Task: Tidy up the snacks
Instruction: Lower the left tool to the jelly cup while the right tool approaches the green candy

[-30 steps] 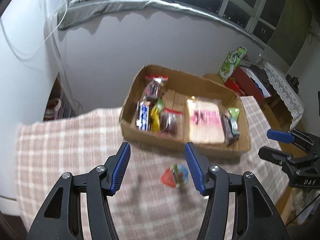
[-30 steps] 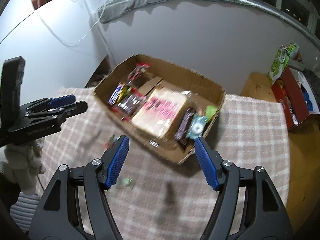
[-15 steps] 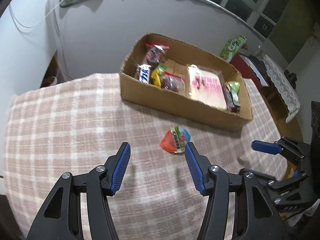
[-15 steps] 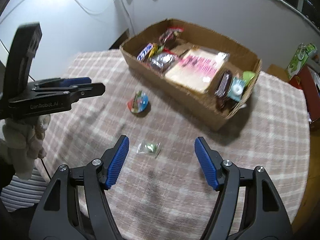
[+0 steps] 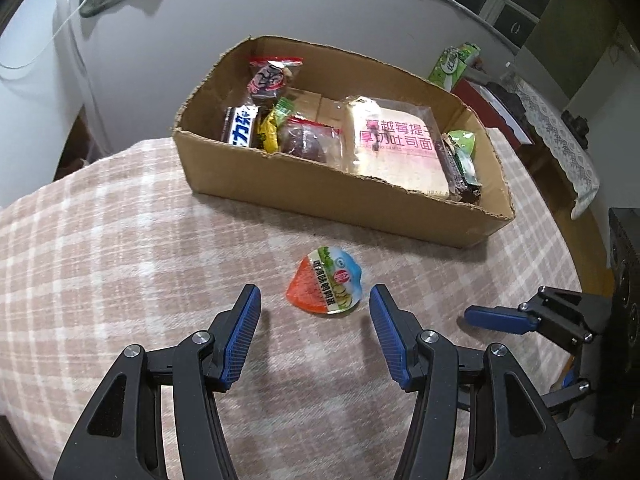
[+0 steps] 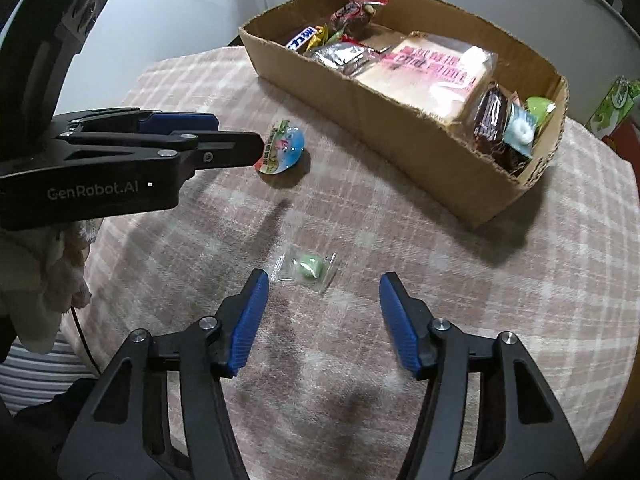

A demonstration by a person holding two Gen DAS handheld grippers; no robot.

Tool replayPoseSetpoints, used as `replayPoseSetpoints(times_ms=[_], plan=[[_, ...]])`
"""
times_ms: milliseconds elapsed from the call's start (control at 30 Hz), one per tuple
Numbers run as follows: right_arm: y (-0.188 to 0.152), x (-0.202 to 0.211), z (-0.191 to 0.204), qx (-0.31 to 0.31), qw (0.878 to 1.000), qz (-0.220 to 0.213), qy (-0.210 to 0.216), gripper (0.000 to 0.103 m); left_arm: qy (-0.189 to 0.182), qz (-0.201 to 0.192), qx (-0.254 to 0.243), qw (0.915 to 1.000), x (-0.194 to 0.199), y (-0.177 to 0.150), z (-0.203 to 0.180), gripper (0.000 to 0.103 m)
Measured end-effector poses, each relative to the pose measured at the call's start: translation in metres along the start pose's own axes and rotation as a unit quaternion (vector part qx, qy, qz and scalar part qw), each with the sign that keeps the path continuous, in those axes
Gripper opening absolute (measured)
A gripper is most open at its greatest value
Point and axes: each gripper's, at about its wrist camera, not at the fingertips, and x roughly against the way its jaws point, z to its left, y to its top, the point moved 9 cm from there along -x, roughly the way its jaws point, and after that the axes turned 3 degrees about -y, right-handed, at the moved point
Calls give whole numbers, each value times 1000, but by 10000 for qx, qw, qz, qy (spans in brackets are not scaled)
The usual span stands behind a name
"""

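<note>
A cardboard box (image 5: 320, 196) (image 6: 420, 136) holds several snacks, with a toast bag (image 5: 394, 140) in the middle. A heart-shaped jelly cup (image 5: 326, 285) (image 6: 282, 150) lies on the plaid cloth in front of the box. My left gripper (image 5: 315, 314) is open, its tips on either side of the cup just short of it. A small green candy in a clear wrapper (image 6: 307, 267) lies just beyond my open right gripper (image 6: 324, 308). The left gripper also shows in the right wrist view (image 6: 224, 142).
The table has a pink plaid cloth (image 5: 100, 260). A green carton (image 5: 452, 62) and a red box stand on a side surface to the right. A grey wall rises behind the box. The right gripper shows at the left wrist view's right edge (image 5: 500, 316).
Both grippers have come down and closer to the table. The jelly cup now lies between the left gripper's tips, and the green candy lies just ahead of the right gripper.
</note>
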Motion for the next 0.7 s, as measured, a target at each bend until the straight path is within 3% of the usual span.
replayPoseSetpoints(times_ms=[100, 300, 700], plan=[[1, -5, 1, -23, 10000, 40, 31, 49, -55, 13, 61, 10000, -5, 2, 0, 56], [8, -17, 4, -36, 10000, 45, 14, 49, -141, 42, 192, 9997, -16, 7, 2, 56], [16, -27, 13, 255, 9995, 19, -199, 44, 56, 110, 9, 9999, -31, 4, -1, 55]])
